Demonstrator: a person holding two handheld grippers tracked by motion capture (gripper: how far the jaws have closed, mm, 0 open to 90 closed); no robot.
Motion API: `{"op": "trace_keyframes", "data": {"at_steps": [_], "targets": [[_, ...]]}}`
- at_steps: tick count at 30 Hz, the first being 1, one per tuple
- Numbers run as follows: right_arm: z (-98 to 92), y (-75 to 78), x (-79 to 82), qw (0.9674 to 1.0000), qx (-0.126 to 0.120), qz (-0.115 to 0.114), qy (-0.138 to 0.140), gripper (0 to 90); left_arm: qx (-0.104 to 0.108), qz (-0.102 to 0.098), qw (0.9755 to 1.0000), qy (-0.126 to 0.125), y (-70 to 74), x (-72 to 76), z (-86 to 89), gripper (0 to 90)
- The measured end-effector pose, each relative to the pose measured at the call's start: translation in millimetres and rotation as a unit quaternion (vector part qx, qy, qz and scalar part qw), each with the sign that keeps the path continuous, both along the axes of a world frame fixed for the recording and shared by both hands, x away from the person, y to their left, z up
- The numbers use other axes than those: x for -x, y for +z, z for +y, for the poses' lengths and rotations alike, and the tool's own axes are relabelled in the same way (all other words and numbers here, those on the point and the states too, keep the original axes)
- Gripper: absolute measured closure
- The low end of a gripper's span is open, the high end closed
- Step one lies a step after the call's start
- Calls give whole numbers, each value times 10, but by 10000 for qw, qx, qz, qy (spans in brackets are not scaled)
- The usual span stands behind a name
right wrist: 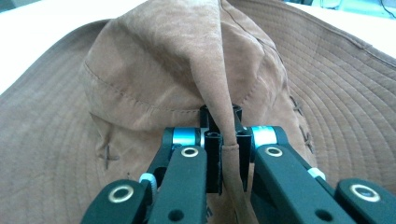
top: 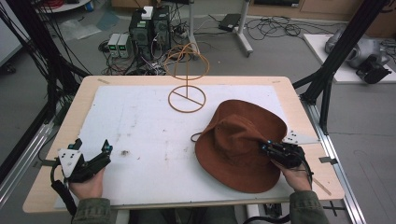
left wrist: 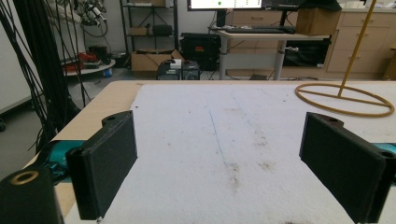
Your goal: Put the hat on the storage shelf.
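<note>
Nearest the high camera, two forearms in olive-green sleeves come in from the bottom edge, each hand holding a black two-jaw gripper. On the person's right, the right gripper (top: 270, 148) sits at the near right edge of a rust-brown, wide-brimmed fabric hat (top: 236, 140), and the right gripper view shows its jaws pressed together on a raised fold of the hat's cloth (right wrist: 219, 93), pinched upright between them. That hat lies on the right half of a white, lightly stained sheet (top: 144, 135) covering the light wooden table (top: 74, 107); its crown is soft and crumpled, with rows of stitching circling the brim, small cross stitches on the side of the crown, and a thin dark cord loop poking out at its left edge. On the person's left, the left gripper (top: 91, 149) rests low at the near left corner of the sheet, well apart from the hat; the left gripper view shows its jaws spread wide with nothing but bare sheet between them. Farther back, near the middle of the sheet's far side, stands a tan wire hat stand with a ring base and a looped top (top: 187, 95), bearing nothing. No containers are on the table.
</note>
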State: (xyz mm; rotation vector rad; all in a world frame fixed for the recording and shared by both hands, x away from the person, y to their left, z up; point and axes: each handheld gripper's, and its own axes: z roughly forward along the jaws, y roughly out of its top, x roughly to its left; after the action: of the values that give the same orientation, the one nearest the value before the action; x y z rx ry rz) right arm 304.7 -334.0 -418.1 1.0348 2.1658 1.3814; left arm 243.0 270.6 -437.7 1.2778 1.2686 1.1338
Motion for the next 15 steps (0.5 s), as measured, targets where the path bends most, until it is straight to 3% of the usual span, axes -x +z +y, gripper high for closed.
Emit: {"op": "trace_keyframes", "data": {"at_steps": [6,15], "targets": [[-18,25,17,9997,-174,-125,-63,881,5,5,10000,-10,0,-2,-2,114],[-32,72,35,9972,-683,-235,-193,880,11,10,10000,-20,0,-2,-1,114]]}}
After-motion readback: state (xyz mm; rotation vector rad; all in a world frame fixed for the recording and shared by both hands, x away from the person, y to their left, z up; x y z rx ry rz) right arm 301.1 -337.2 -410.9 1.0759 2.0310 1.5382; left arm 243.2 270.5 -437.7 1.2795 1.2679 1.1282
